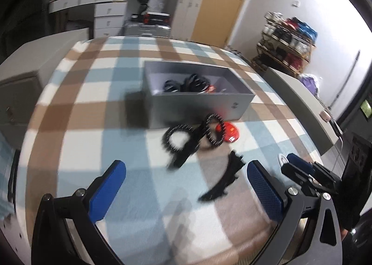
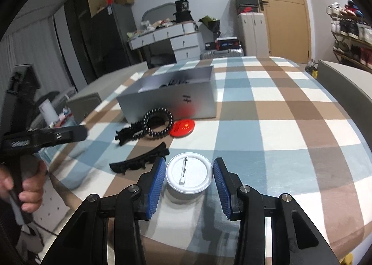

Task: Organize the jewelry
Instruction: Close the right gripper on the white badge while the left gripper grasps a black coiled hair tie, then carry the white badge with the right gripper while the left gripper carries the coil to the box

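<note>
A grey open box (image 1: 200,104) (image 2: 172,100) stands on the plaid tablecloth with dark items inside. In front of it lie a black bead bracelet (image 2: 159,123) (image 1: 212,131), a black claw clip (image 1: 180,143) (image 2: 126,133), a red round badge (image 2: 182,128) (image 1: 230,133) and a long black hair clip (image 2: 139,160) (image 1: 224,178). A white round pin badge (image 2: 188,175) lies face down between the fingers of my right gripper (image 2: 189,165), which is open around it without touching. My left gripper (image 1: 186,169) is open and empty, above the cloth near the long hair clip.
The table's near edge runs just below both grippers. A grey chair back (image 2: 344,83) stands at the right side of the table. Drawers, suitcases, a shoe rack (image 1: 286,42) and a wooden door (image 2: 281,9) stand beyond the far edge.
</note>
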Tool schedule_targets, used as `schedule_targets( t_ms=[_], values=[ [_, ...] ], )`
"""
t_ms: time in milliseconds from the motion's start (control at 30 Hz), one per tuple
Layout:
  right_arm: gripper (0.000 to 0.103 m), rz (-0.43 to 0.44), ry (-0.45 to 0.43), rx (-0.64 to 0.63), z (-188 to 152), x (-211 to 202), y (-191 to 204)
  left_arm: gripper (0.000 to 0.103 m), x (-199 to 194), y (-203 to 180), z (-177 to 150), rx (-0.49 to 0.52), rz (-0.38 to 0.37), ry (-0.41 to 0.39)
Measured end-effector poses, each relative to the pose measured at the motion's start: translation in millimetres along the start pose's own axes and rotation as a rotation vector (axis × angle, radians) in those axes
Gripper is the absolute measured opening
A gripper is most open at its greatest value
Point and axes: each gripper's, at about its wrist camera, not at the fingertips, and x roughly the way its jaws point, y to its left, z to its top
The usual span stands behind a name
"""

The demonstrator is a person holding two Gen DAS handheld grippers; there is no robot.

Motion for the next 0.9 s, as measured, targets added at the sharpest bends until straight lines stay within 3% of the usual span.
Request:
schedule_targets(
  t_ms=[100,233,400,467,700,833,900],
  values=[
    [0.042,0.016,-0.034,0.019,1.5,-8.1,-5.4,0.101,15.3,-13.5,11.1,0.063,-0.054,0.040],
    [0.042,0.030,-0.048,0.028,2.2,-13.6,-10.0,0.100,33.1,-36.5,22.6,0.180,-0.038,0.073],
    [0.042,0.053,-0.064,0.039,3.2,-21.3,-13.6,0.089,54.7,-44.0,29.8,0.244,-0.008,0.119],
    [0.042,0.059,-0.079,0.038,4.9,-25.5,-14.1,0.075,62.3,-44.4,30.4,0.267,0.006,0.141],
    [0.042,0.081,-0.104,0.036,9.3,-32.5,-17.0,0.042,77.3,-36.9,31.2,0.259,0.034,0.187],
    [0.042,0.087,-0.084,0.074,7.0,-29.8,-22.2,0.015,78.8,-37.0,30.1,0.269,0.057,0.192],
    [0.042,0.093,-0.076,0.093,5.9,-30.2,-23.8,0.010,75.7,-39.0,28.8,0.280,0.045,0.192]
  ],
)
